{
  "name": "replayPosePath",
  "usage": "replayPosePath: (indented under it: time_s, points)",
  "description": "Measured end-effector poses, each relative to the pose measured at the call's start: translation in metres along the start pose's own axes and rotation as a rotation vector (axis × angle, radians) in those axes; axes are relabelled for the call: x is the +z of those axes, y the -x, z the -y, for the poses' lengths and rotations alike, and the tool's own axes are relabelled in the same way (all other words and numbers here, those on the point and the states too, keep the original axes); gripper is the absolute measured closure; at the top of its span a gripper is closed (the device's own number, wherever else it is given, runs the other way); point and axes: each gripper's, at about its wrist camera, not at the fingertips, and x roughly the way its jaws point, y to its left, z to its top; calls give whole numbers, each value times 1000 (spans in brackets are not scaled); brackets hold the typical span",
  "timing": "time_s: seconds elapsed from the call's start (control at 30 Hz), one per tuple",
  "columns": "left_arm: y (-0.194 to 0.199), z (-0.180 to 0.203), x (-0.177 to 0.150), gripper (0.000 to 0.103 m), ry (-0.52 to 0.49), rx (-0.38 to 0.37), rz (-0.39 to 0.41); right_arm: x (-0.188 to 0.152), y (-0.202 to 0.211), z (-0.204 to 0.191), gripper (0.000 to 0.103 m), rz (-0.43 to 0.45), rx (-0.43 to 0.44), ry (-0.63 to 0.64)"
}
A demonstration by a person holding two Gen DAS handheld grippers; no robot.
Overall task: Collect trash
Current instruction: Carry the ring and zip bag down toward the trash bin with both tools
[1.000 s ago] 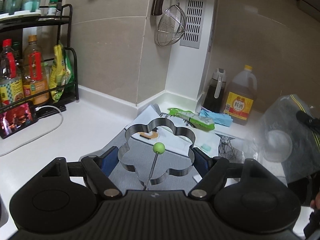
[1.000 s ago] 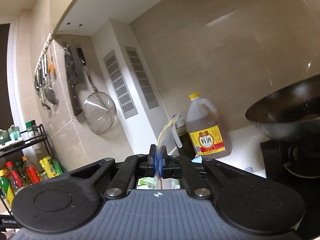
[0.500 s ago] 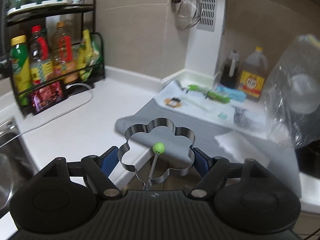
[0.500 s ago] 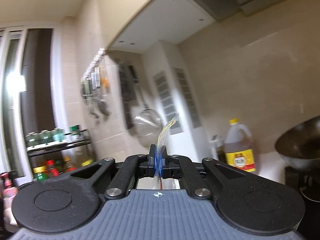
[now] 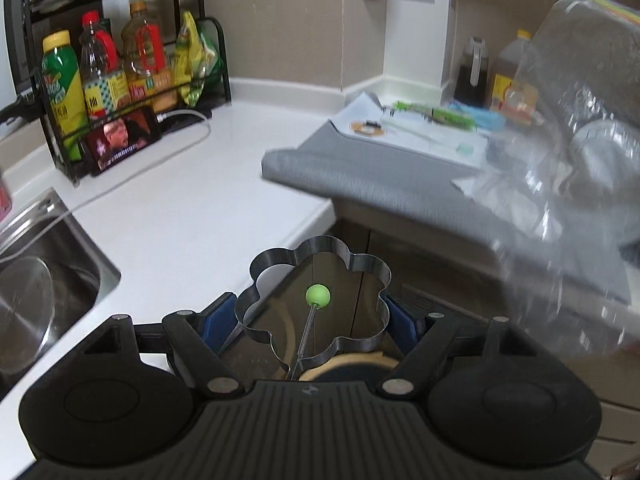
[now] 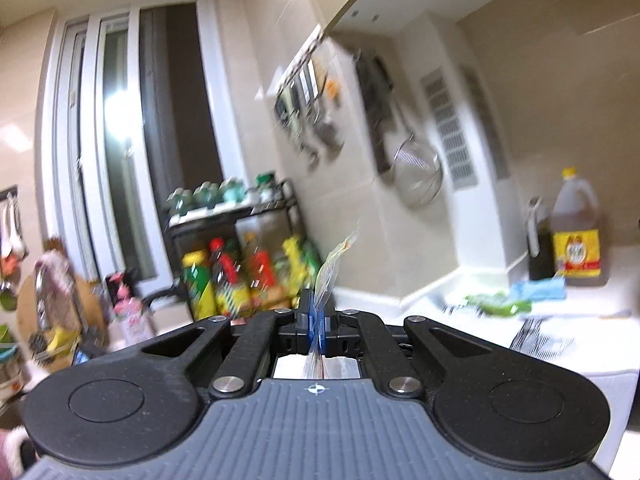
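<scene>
Left gripper [image 5: 313,322] fingers clamping flower-shaped metal ring [image 5: 314,304] past counter edge [image 5: 308,220], right gripper [image 6: 317,326] fingers pinching plastic bag [image 5: 576,184]

A home kitchen: a white counter [image 5: 192,208] with a steel sink [image 5: 48,280] at 9 o'clock, a rack of sauce bottles [image 5: 120,76] at 11, a strainer [image 6: 418,176] on the tiled wall.

The left hand-held gripper [image 5: 314,314] carried the flower-shaped mould [image 5: 316,302] off the counter [image 5: 192,216].
</scene>
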Motion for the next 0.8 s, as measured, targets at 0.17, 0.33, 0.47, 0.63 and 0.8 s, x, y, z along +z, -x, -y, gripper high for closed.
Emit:
replayPosePath:
  time_s: [0.17,0.33,0.47,0.63,0.8]
  points:
    - [-7,1,-16,20,-4,-6,-41,-30,-2,-9,100,-98,11,-3]
    - [-21,4,-32,20,-18,-4,-96,-63,-12,-8,100,-194,-24,1]
    - [-34,9,-44,20,-39,-6,-137,-90,-23,-1,100,-272,-58,-21]
    - [-49,13,-55,20,-53,-11,-173,-115,-33,7,100,-332,-94,-43]
    - [-61,15,-66,20,-57,-38,-203,-136,-41,15,100,-374,-121,-66]
